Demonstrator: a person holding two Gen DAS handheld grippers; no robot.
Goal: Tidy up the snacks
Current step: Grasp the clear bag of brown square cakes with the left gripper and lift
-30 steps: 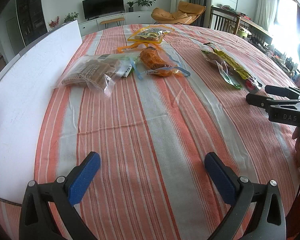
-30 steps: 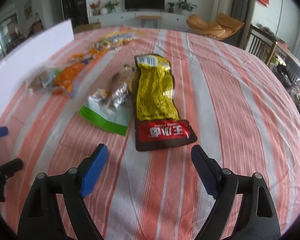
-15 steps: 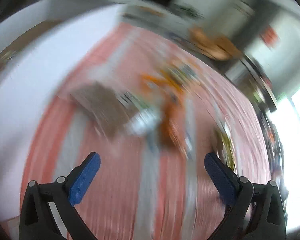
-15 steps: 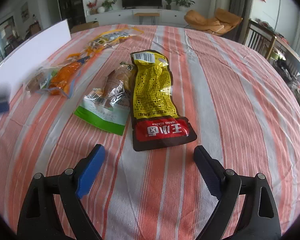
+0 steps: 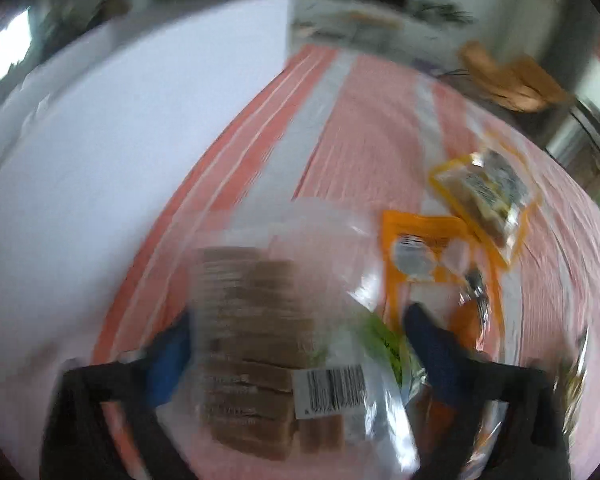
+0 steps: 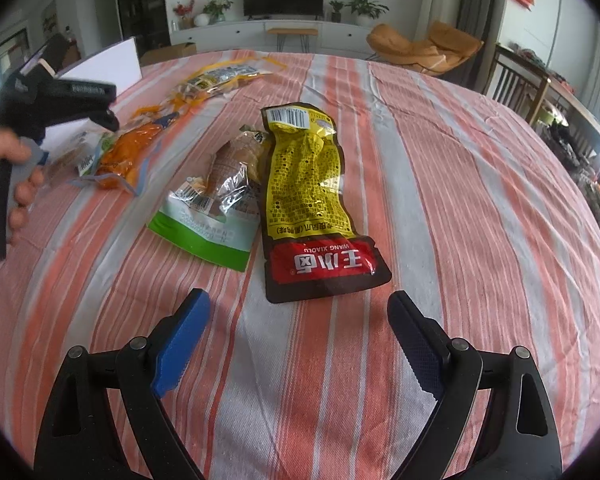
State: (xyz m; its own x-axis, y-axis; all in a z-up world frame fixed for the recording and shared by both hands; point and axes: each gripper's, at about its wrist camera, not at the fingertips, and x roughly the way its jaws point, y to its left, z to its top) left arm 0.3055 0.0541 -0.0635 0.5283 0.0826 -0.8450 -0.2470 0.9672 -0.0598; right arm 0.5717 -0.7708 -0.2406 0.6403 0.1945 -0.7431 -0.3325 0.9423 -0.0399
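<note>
A clear bag of brown bars [image 5: 248,312] with a barcode label lies between the blue pads of my left gripper [image 5: 300,344], whose jaws are closing around it. Blur hides whether the pads touch it. An orange packet [image 5: 424,256] and a yellow-rimmed packet [image 5: 484,196] lie just beyond. My right gripper [image 6: 296,320] hangs open over the striped cloth, a little short of a yellow-and-red pouch [image 6: 308,184]. A green-and-white bag [image 6: 216,208] lies left of that pouch. The left gripper [image 6: 110,106] also shows at the far left above an orange snack bag [image 6: 128,156].
A white board [image 5: 120,140] stands along the table's left edge. A person's hand [image 6: 20,184] holds the left gripper's grey handle. Another long packet [image 6: 216,80] lies at the far side. Chairs [image 6: 516,84] stand beyond the right rim of the round table [image 6: 480,200].
The left gripper swept forward and left across the table, rolled, and now straddles the clear bag with its jaws narrower. The right gripper stayed still and open.
</note>
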